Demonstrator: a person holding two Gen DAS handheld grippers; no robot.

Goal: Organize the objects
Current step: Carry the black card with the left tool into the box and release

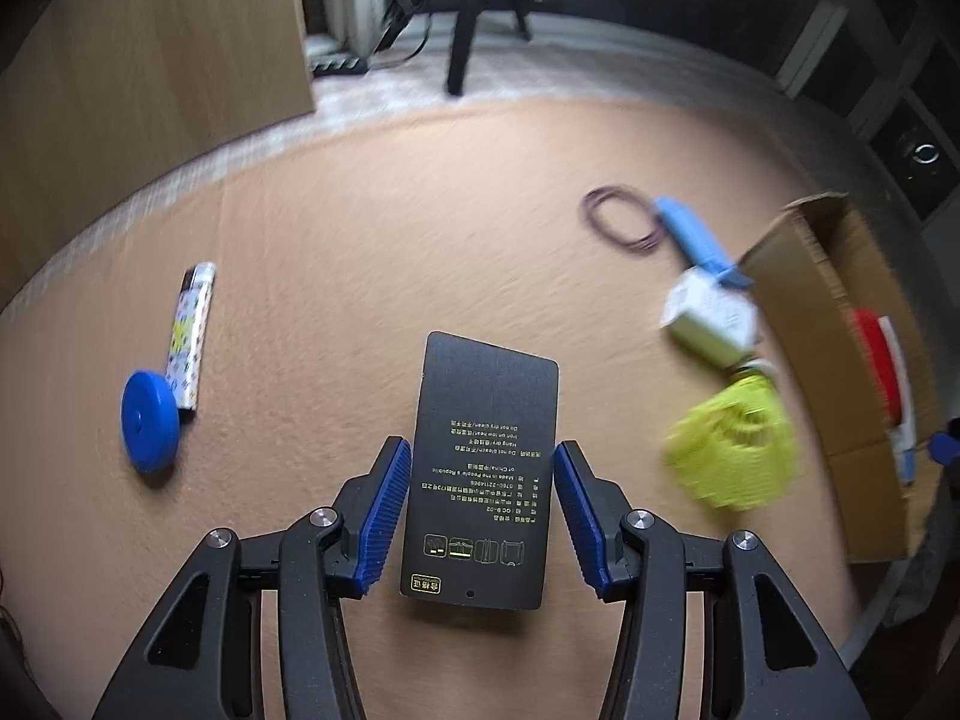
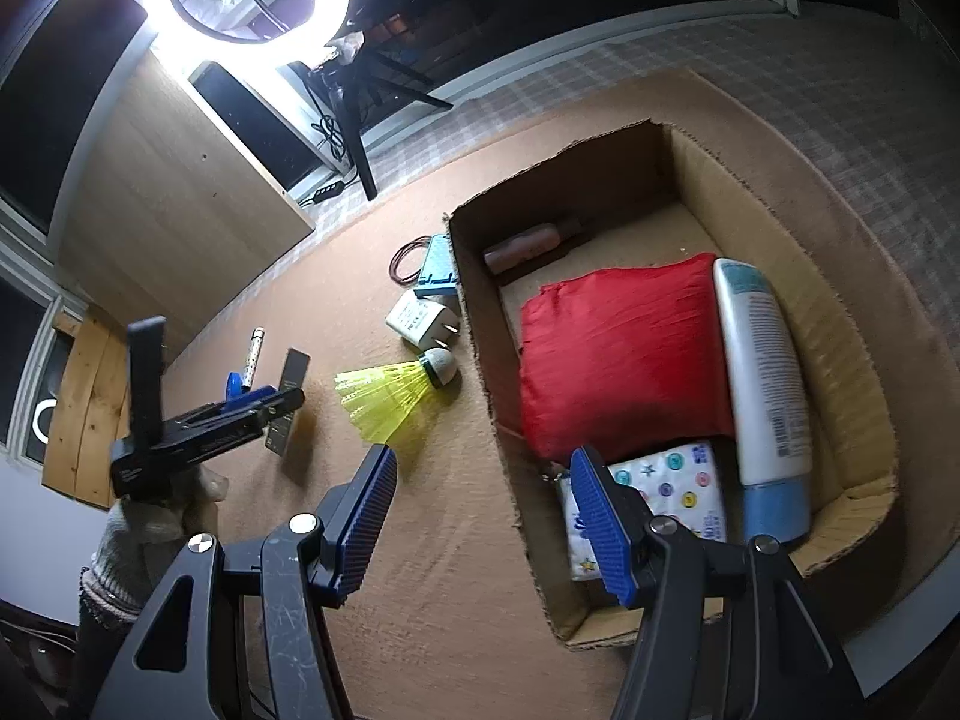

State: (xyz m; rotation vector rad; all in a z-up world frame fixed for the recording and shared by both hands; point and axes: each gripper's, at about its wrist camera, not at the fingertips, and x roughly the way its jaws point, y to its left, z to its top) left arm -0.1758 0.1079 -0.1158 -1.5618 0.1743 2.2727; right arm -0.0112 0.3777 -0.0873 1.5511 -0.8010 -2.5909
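Note:
My left gripper (image 1: pixel 482 474) is open, its blue pads on either side of a flat black card with yellow print (image 1: pixel 480 468) that lies on the tan mat; a gap shows on both sides. The card also shows in the right wrist view (image 2: pixel 287 402), under the left gripper (image 2: pixel 264 405). My right gripper (image 2: pixel 483 498) is open and empty, over the near left wall of the cardboard box (image 2: pixel 498 420). The box holds a red pouch (image 2: pixel 618 354), a white and blue bottle (image 2: pixel 765 396), a patterned packet (image 2: pixel 672 492) and a brown tube (image 2: pixel 528 246).
On the mat lie a yellow shuttlecock (image 1: pixel 732 450) (image 2: pixel 390 396), a white charger (image 1: pixel 708 318) (image 2: pixel 420 318), a blue comb-like piece (image 1: pixel 696 240) (image 2: pixel 438 267), a hair band (image 1: pixel 621 219), a patterned lighter (image 1: pixel 191 336) and a blue disc (image 1: pixel 150 414). A wooden panel (image 1: pixel 150 60) and a tripod (image 1: pixel 465 30) stand behind.

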